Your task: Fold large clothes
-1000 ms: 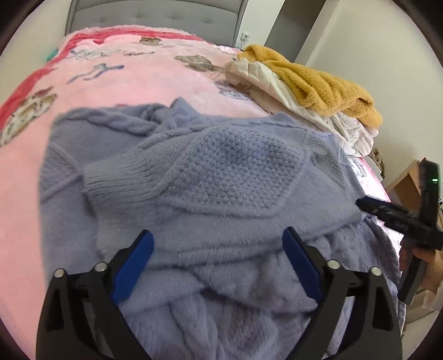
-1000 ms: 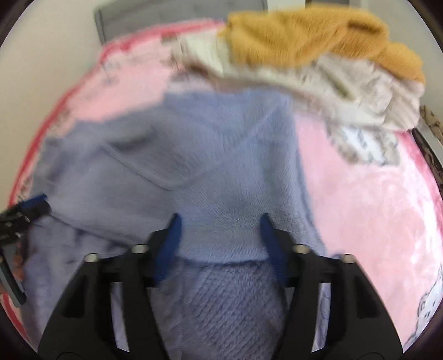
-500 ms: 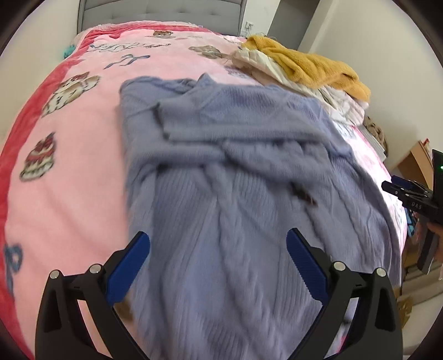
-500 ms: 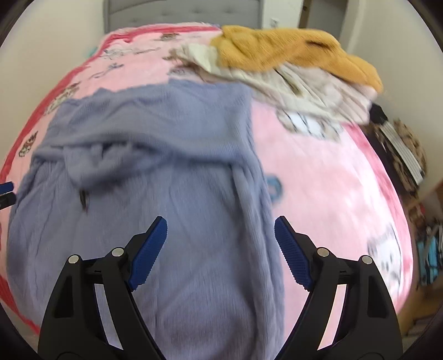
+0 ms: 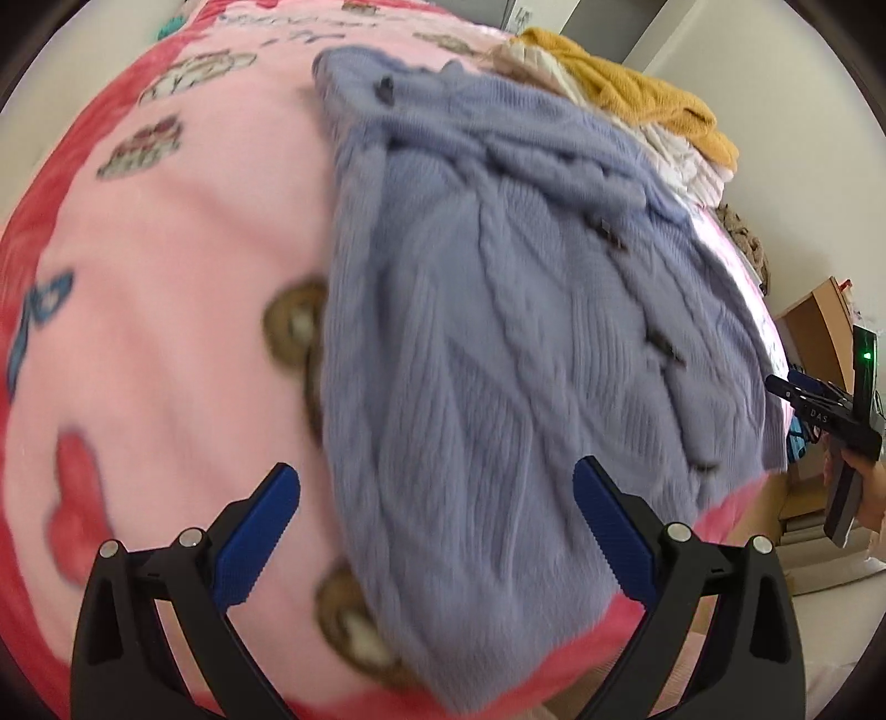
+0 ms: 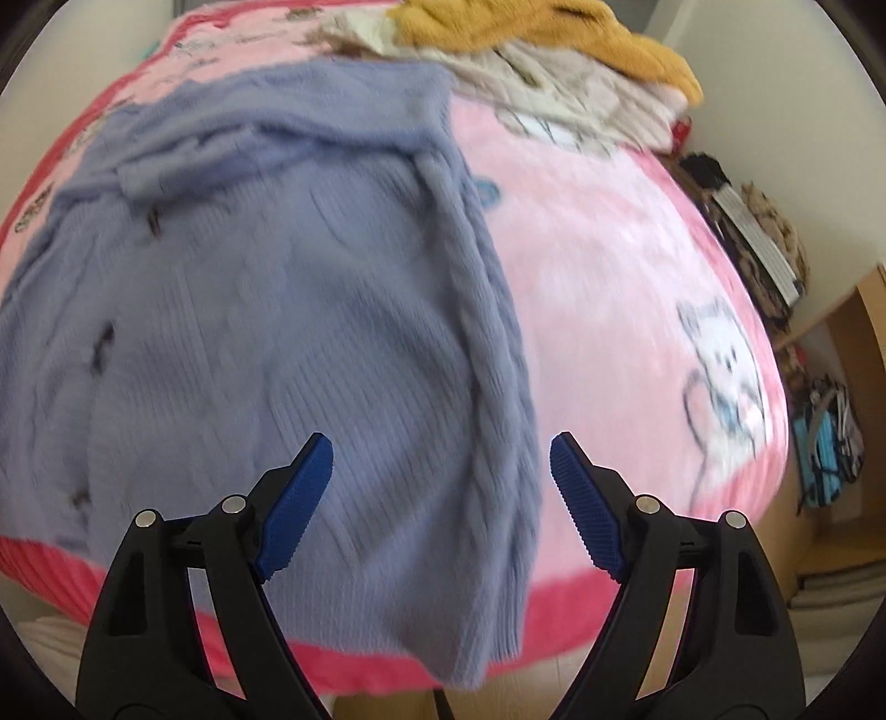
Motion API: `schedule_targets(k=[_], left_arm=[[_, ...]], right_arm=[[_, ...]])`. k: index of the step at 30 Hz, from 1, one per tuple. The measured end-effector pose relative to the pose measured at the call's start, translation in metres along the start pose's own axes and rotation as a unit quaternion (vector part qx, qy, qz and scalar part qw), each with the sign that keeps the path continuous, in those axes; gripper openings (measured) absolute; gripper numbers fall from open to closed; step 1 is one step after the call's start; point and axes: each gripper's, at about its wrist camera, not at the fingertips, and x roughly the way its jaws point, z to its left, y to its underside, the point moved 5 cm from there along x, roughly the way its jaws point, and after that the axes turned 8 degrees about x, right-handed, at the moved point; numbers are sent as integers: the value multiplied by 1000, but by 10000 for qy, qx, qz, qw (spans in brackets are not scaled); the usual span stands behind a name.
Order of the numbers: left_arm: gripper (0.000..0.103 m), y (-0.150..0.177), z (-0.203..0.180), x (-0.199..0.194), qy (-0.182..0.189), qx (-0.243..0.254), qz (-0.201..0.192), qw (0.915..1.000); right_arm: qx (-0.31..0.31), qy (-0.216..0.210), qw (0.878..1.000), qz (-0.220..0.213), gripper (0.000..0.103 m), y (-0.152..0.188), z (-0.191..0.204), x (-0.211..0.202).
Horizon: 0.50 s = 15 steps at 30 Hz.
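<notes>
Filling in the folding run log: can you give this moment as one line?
left tool: open, empty | right tool: open, empty | lavender cable-knit cardigan: on pink plush blanket, sleeves folded in, hem overhanging edge

Cable-knit cardigan (image 5: 498,332) (matt, ribbed wool) lies on plush fleece blanket (image 5: 166,249).

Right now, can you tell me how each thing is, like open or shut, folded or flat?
left gripper: open, holding nothing.
right gripper: open, holding nothing.
purple cardigan: lying lengthwise on the bed, sleeves folded in, bottom hem hanging over the bed edge.
pink blanket: spread flat over the bed.
yellow sweater: heaped on top of the pile.
white clothes: crumpled in the pile, unfolded.
</notes>
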Motion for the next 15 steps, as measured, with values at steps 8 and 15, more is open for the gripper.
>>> schedule_targets(k=[8,15], left_arm=[[97,61,-13,14,477,-934,231,9942],[98,78,-20,17,452,-1391,121,9892]], right_arm=[[151,-140,9984,535,78,58,-24,13],[207,-366,9972,618,83,75,-35,20]])
